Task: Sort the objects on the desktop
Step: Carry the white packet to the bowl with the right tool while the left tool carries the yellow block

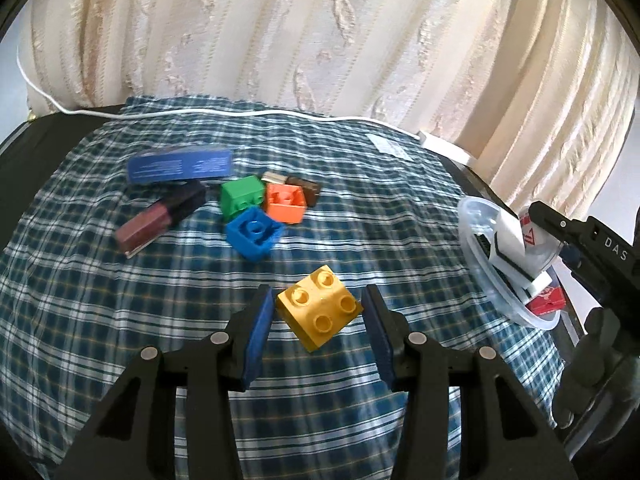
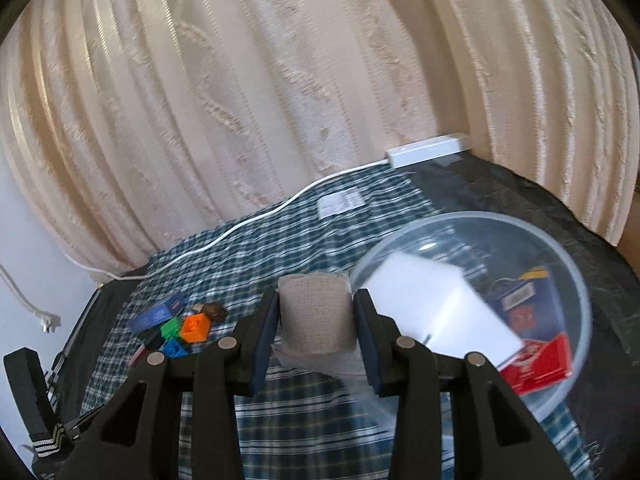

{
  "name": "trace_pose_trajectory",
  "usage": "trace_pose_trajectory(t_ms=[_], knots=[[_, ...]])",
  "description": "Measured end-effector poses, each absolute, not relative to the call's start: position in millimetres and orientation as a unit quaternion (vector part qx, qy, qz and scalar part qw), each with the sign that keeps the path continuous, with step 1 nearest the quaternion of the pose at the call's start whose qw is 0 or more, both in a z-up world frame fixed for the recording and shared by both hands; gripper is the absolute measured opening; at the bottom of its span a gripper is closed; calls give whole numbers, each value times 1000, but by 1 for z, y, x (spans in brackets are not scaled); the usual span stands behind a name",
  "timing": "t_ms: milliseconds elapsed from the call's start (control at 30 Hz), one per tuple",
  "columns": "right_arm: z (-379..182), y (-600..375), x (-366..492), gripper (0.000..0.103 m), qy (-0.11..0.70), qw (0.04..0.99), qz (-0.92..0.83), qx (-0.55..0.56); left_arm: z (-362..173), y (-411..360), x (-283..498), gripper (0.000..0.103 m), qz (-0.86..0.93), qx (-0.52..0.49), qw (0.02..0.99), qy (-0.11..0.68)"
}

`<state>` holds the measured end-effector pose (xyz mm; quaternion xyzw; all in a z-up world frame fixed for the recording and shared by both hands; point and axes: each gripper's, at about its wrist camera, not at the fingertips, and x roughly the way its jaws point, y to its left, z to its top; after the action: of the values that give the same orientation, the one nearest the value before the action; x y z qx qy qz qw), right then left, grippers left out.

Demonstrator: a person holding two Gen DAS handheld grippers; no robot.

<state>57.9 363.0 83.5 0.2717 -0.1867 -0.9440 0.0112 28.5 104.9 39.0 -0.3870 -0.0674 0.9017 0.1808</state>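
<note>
In the left wrist view a yellow brick (image 1: 320, 311) lies tilted on the plaid cloth between the fingers of my left gripper (image 1: 319, 326), which is open around it with gaps on both sides. Further off lie a blue brick (image 1: 254, 232), a green brick (image 1: 241, 196), an orange brick (image 1: 286, 203) and a brown piece (image 1: 306, 189). My right gripper (image 2: 316, 322) is shut on a beige bandage roll (image 2: 316, 312) and holds it just left of the clear plastic bowl (image 2: 576, 300). The bowl holds a white box (image 2: 436, 312), a red box (image 2: 540, 364) and a blue box (image 2: 528, 304).
A blue flat box (image 1: 180, 165) and a maroon box (image 1: 152, 224) lie left of the bricks. A white cable (image 1: 240, 112) and power strip (image 2: 430, 149) run along the table's back edge by the curtain. The bowl (image 1: 472, 216) stands at the right in the left wrist view.
</note>
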Motion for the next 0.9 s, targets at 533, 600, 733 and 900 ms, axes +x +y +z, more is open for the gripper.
trace_pose_trajectory(t_ms=[533, 600, 733, 900], knots=[[78, 424, 68, 42, -209, -45, -941, 261, 52, 156, 31, 49, 898, -380, 217, -38], [76, 430, 67, 42, -212, -50, -940, 261, 53, 161, 32, 49, 898, -380, 221, -35], [74, 444, 66, 42, -218, -61, -939, 259, 54, 175, 32, 49, 896, -379, 229, -26], [72, 457, 65, 43, -222, -72, -939, 254, 58, 194, 32, 49, 893, -378, 244, -16]])
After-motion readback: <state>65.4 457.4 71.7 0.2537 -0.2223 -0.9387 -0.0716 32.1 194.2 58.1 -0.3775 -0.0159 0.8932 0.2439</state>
